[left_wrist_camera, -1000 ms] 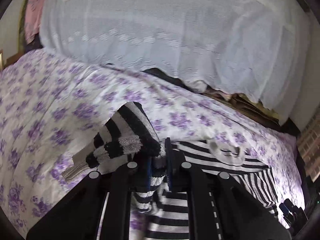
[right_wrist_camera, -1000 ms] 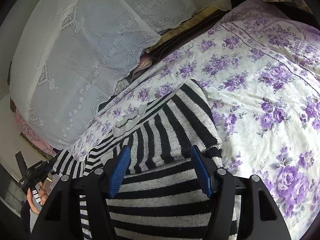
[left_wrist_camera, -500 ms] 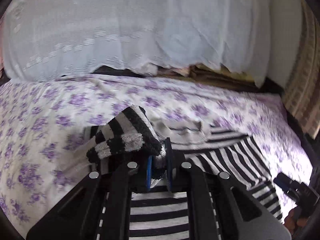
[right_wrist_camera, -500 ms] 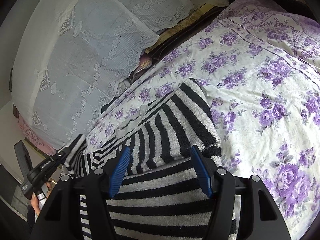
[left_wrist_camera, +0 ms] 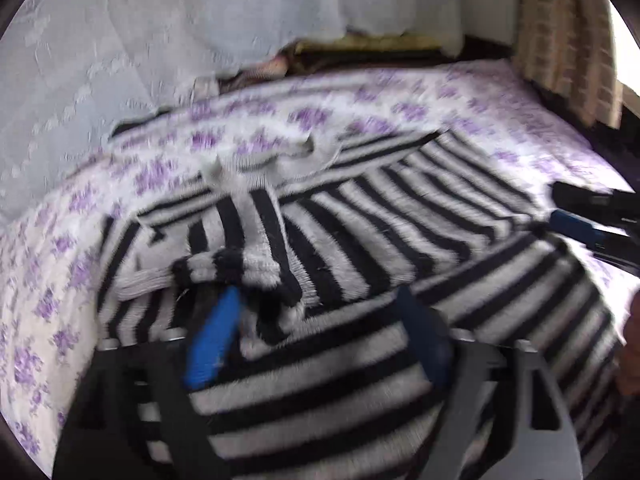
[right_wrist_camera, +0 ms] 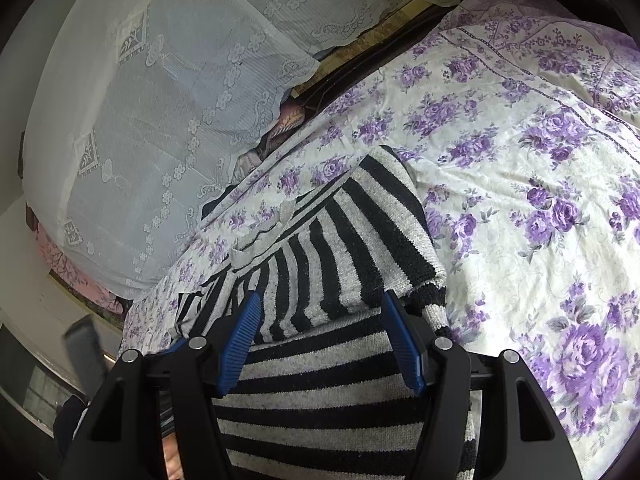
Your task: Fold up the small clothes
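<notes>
A black-and-grey striped sweater lies flat on the flowered bedsheet. Its left sleeve is folded across the body, with the cuff just ahead of my left gripper. That gripper's jaws are opening and the blue pads stand wide, pressing on nothing. My right gripper hovers open over the sweater's right side, where the other sleeve lies folded in; nothing is pinched. The left wrist view is blurred. In it the right gripper shows at the right edge.
A white lace cover drapes a tall stack of bedding along the far side of the bed. A checked curtain hangs at the far right corner. A person's hand shows at the right edge.
My left gripper carried the sleeve to the right over the sweater's body, sank, and let it go; its jaws went from shut to wide apart. The right gripper kept still.
</notes>
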